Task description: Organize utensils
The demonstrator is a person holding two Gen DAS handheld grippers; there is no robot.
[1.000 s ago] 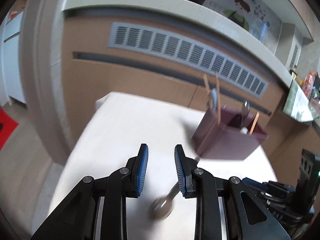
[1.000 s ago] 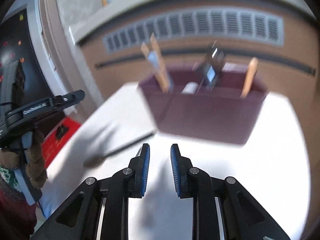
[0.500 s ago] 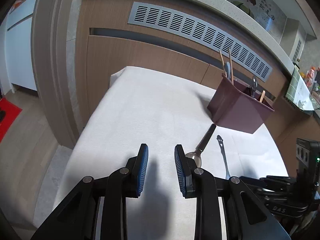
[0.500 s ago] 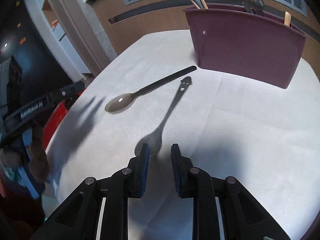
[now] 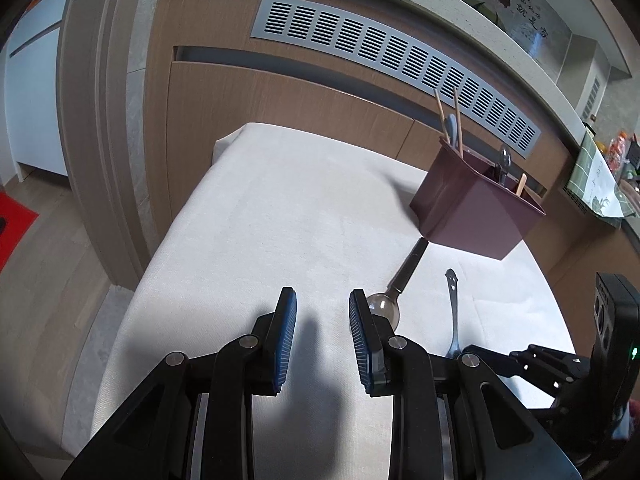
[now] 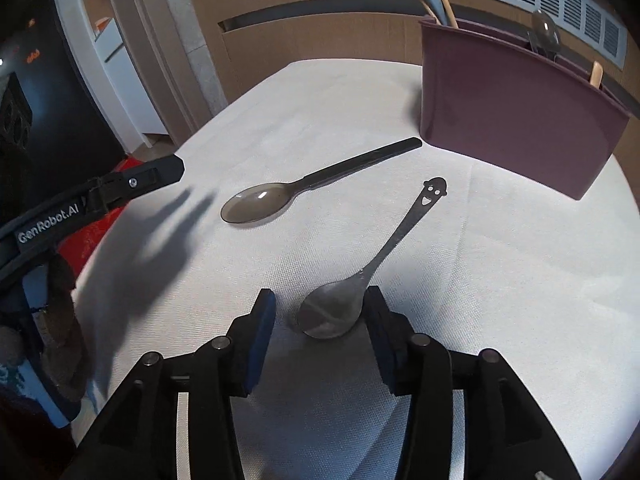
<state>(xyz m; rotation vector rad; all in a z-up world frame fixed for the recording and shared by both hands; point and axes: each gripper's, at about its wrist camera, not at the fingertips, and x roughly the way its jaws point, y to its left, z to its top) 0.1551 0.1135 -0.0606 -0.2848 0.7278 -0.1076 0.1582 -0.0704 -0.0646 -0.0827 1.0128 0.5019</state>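
Note:
A steel spoon with a smiley-face handle lies on the white table; its bowl sits between the spread fingers of my right gripper, which is open around it. A dark translucent spoon lies to its left, handle pointing at the maroon utensil holder. The holder holds chopsticks, a spoon and a wooden stick. My left gripper is open and empty over the cloth, just left of the dark spoon's bowl. The steel spoon and the holder show to its right.
The table is covered with a white cloth and stands against a wooden counter front with a vent grille. The table's left edge drops to the floor, where a red mat lies.
Both grippers pulled back from the holder and lowered to the cloth. My right gripper has opened wider and come down around the steel spoon's bowl. The left one barely moved in the last half second.

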